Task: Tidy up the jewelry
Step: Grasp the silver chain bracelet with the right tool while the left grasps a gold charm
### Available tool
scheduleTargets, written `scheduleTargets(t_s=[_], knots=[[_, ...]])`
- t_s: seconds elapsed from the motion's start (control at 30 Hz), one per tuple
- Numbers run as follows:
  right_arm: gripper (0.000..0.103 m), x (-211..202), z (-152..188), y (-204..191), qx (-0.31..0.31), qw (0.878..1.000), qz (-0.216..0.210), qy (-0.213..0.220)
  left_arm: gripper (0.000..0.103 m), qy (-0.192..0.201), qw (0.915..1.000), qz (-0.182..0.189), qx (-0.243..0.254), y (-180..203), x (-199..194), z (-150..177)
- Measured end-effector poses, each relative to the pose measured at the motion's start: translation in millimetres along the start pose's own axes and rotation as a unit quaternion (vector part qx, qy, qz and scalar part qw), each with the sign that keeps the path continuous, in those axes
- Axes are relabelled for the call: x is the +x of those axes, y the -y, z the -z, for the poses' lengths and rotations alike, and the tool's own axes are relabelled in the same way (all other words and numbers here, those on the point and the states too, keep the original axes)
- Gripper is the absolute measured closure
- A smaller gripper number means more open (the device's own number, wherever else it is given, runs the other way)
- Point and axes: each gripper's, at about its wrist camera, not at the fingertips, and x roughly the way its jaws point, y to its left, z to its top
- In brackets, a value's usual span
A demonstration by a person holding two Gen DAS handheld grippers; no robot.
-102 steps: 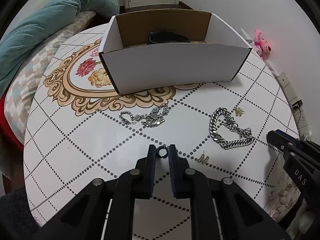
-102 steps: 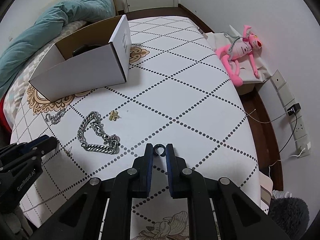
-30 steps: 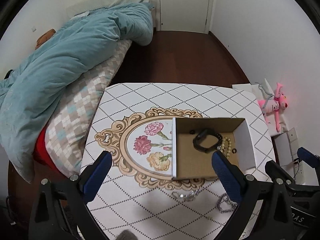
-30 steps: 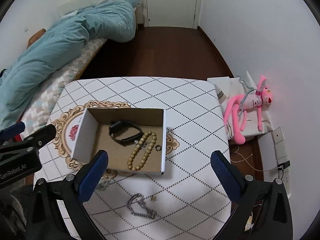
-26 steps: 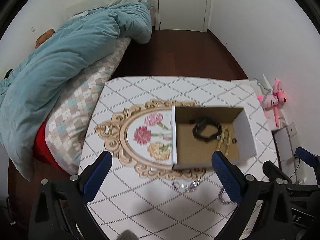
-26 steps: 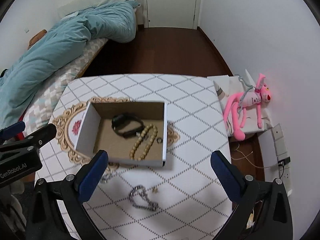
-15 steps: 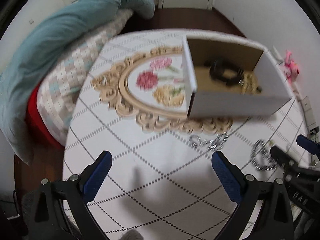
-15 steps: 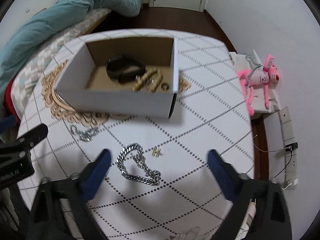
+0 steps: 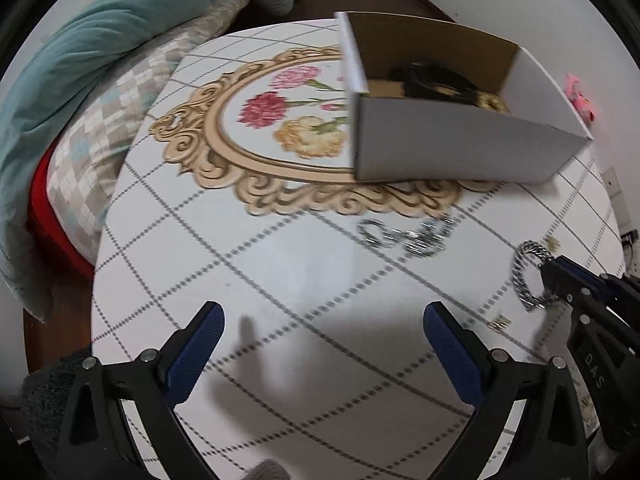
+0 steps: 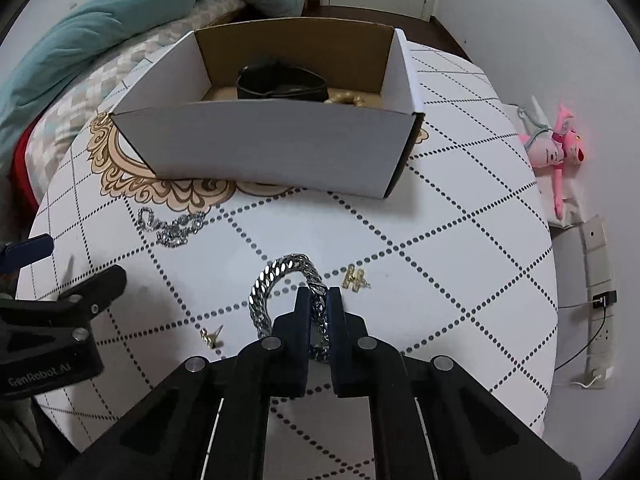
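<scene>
A chunky silver chain [image 10: 280, 280] lies looped on the table before the white box [image 10: 272, 148].

One box [image 10: 276, 148], two silver chains [image 10: 280, 280] [image 10: 172, 226], two gold earrings [image 10: 355, 278] [image 10: 211, 335]

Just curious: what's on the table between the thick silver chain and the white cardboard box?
Nothing: in the right wrist view, only bare patterned tabletop lies between the thick silver chain and the white cardboard box.

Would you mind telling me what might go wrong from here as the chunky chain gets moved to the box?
The right gripper pinches only one side of the silver curb chain, so the loose loop may swing or slip out on lifting. The dangling loop might drag the gold H earring lying close beside it. It could also catch the cardboard box front wall.
</scene>
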Motion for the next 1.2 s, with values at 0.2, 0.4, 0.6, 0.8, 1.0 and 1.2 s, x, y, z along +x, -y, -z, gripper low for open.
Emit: scheduleTargets(t_s=[0.2,0.4,0.6,0.8,1.0,1.2], knots=[[0.1,-12.2,16.4,40.3,0.053,0.999,0.007,-0.011,0.001,0.004,0.9991,0.032,0.026,35.1,-6.6,13.8],[0.1,-17.4,32.6,65.2,0.086,0.996,0.002,-0.013,0.005,0.009,0.9977,0.037,0.056,64.6,-3.3,21.8],[0.1,-13.9,29.4,76.7,0.105,0.994,-0.004,-0.011,0.041,0.033,0.9964,0.027,0.074,75.6,-8.1,22.4],[0.1,-15.6,28.1,71.0,0.107,0.994,-0.005,-0.012,0.09,0.039,0.9947,0.039,0.087,81.2,-9.0,17.7],[0.1,-16.5,27.7,71.5,0.109,0.994,-0.005,-0.013,0.097,0.038,0.9941,0.056,0.085,79.2,-8.1,16.6],[0.1,-30.7,26.4,71.6,0.116,0.993,-0.027,0.002,0.097,0.044,0.9938,0.07,0.073,73.1,-15.7,12.4]])
